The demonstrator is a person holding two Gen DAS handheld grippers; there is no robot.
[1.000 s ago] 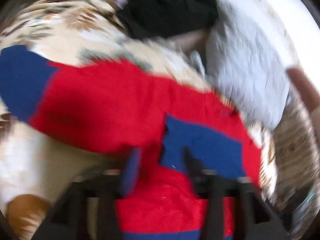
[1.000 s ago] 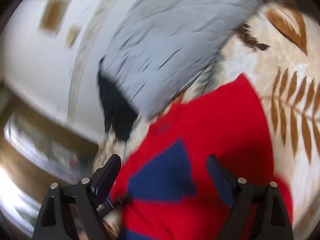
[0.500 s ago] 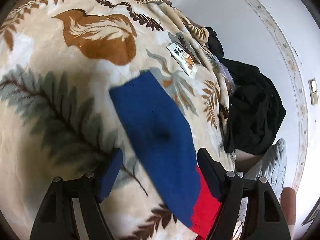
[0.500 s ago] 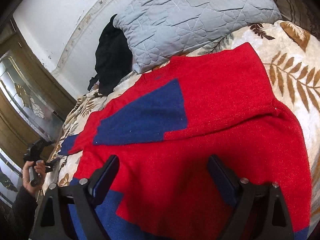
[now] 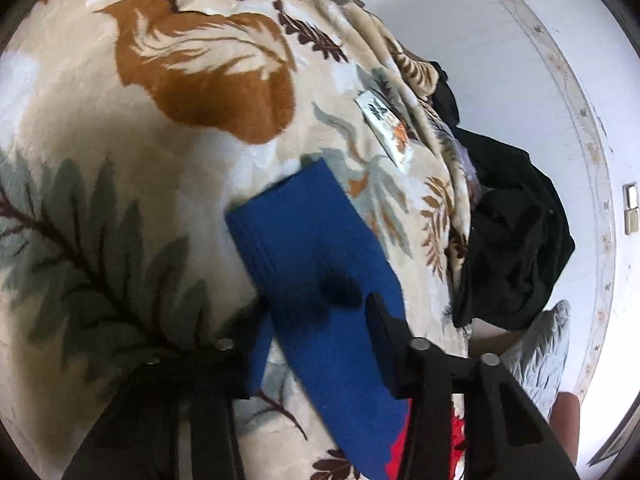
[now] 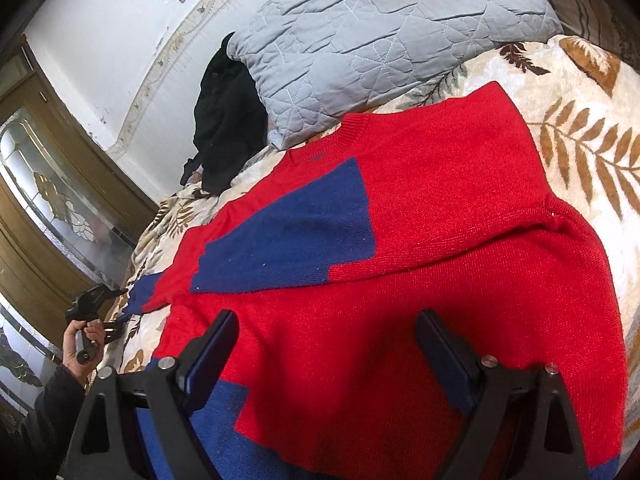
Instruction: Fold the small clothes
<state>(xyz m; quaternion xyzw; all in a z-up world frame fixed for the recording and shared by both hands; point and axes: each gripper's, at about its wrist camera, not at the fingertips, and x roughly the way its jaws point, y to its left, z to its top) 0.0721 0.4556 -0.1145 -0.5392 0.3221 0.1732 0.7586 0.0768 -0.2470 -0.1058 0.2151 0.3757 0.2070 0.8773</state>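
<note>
Here, red sweater [image 6: 420, 280] lies flat on blanket [image 6: 580, 92]

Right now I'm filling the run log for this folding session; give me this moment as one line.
step: sleeve fold | left gripper: closing on blue sleeve cuff | right gripper: open over red sweater | surface: leaf-print blanket

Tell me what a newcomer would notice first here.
The red sweater with blue panels, spread flat across the floral blanket, fills the right wrist view under the open right gripper. In the left wrist view, its blue sleeve runs between the fingers of the left gripper. A grey pillow and black clothes lie at the wall.
</note>
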